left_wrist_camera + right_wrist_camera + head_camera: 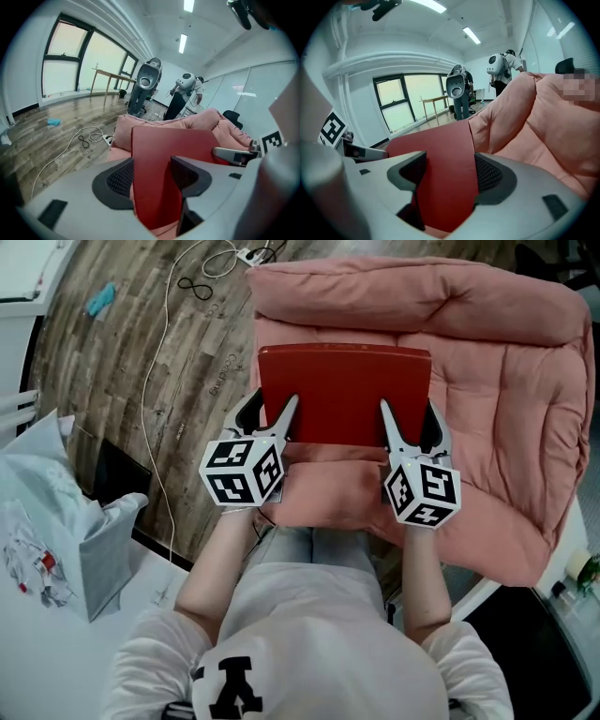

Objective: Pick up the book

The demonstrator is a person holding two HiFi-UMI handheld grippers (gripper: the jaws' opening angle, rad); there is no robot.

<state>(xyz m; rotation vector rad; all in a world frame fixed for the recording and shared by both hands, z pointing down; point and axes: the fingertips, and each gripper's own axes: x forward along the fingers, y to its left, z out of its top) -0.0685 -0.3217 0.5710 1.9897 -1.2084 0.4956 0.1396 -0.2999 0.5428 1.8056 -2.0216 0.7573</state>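
Both hands were on it: the left gripper (271,418) clenched on the near-left corner of the flat red hardcover book (343,390), and the right gripper (411,423) was grasping its near-right corner. The book sat over the front edge of the padded pink cushion chair (511,409), far edge tilted up. The lift looked under way; next called for even, level raising.
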